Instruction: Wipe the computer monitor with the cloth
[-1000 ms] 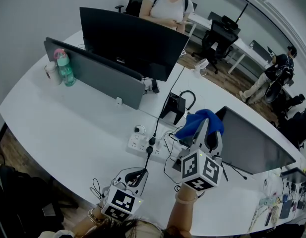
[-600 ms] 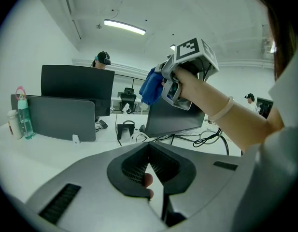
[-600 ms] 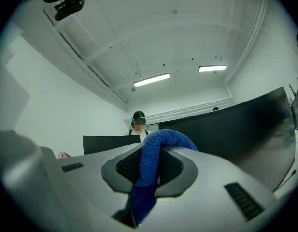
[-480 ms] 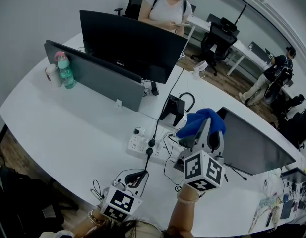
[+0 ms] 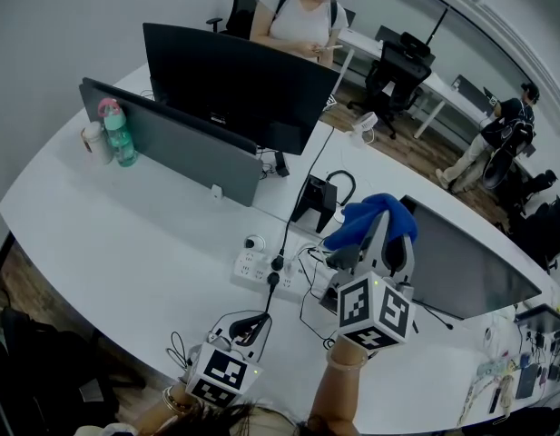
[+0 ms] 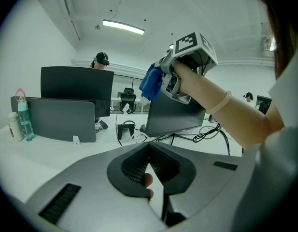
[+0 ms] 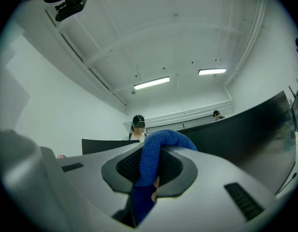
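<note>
A blue cloth point(image 5: 372, 214) is bunched over the tips of my right gripper point(image 5: 378, 236), which is shut on it and raised above the desk. The dark computer monitor point(image 5: 461, 263) stands just right of that gripper, a small gap away from the cloth. In the right gripper view the cloth point(image 7: 161, 146) drapes between the closed jaws of the right gripper point(image 7: 155, 174), with the monitor point(image 7: 245, 127) stretching off to the right. My left gripper point(image 5: 253, 324) stays low at the near desk edge; in its own view the left gripper point(image 6: 149, 156) is shut and holds nothing.
A white power strip point(image 5: 258, 263) with cables lies between the grippers. A black headphone stand point(image 5: 317, 198) is behind it. Further back are a large monitor point(image 5: 234, 80), a grey divider panel point(image 5: 175, 143), a bottle point(image 5: 116, 132) and a person point(image 5: 302, 12).
The right gripper with the cloth has drifted very slightly toward the monitor. The left gripper has hardly moved.
</note>
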The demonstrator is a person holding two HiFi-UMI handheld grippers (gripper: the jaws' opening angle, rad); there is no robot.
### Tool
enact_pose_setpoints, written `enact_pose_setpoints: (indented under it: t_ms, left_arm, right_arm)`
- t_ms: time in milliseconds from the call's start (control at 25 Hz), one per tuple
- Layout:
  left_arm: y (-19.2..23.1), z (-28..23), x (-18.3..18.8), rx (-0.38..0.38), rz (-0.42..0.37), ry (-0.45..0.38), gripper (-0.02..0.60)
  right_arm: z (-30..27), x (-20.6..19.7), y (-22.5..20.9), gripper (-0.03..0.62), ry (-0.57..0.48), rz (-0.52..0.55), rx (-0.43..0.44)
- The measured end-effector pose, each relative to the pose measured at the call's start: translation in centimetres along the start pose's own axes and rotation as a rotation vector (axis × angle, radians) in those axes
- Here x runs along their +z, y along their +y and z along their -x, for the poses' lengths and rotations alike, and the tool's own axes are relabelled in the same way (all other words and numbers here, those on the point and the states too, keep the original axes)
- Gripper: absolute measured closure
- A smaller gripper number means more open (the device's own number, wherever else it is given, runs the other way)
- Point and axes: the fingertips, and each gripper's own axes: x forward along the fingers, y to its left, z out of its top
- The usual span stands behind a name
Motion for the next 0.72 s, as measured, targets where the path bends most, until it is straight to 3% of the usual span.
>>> enact_pose_setpoints:
  t_ms: [440,720]
  left_arm:
    - [-0.4,0.2,-0.2,-0.022,0.021,-0.022,0.572]
    - [0.0,0.5,-0.4,-0.002,-0.001,0.007,0.572]
  right_arm:
    - [0.1,1.7,0.1,0.531,-0.051,-0.006,-0.005]
    - [0.3,2.4,-0.1,0.531,-0.077,-0.011,-0.014]
